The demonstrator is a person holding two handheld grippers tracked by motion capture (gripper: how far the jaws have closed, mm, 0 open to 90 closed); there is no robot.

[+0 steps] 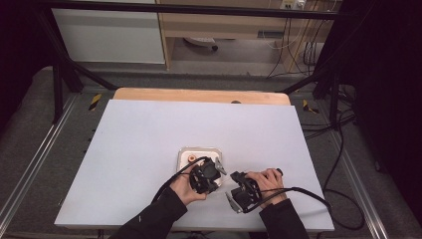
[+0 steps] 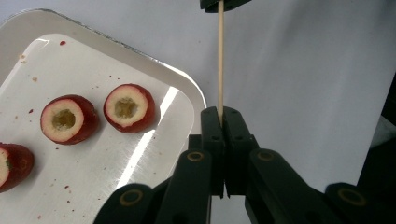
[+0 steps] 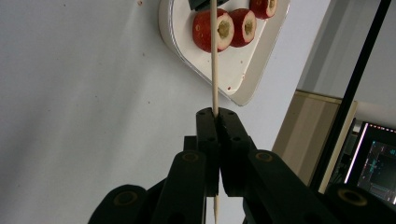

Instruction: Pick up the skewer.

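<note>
— Pale grey tabletop (image 1: 149,149): both the left gripper (image 2: 220,113) and right gripper (image 3: 215,113) are clamped on one thin wooden skewer (image 2: 220,60).

— Probably skewering next: aim its tip at a cored red fruit (image 2: 129,107) on the white tray (image 2: 184,84).

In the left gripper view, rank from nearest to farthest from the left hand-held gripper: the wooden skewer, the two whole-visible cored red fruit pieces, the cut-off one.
1. Thin wooden skewer, clamped in the left hand-held gripper.
2. Cored red fruit piece, on the white tray, right.
3. Middle cored piece.
4. Edge piece, far left.
</note>
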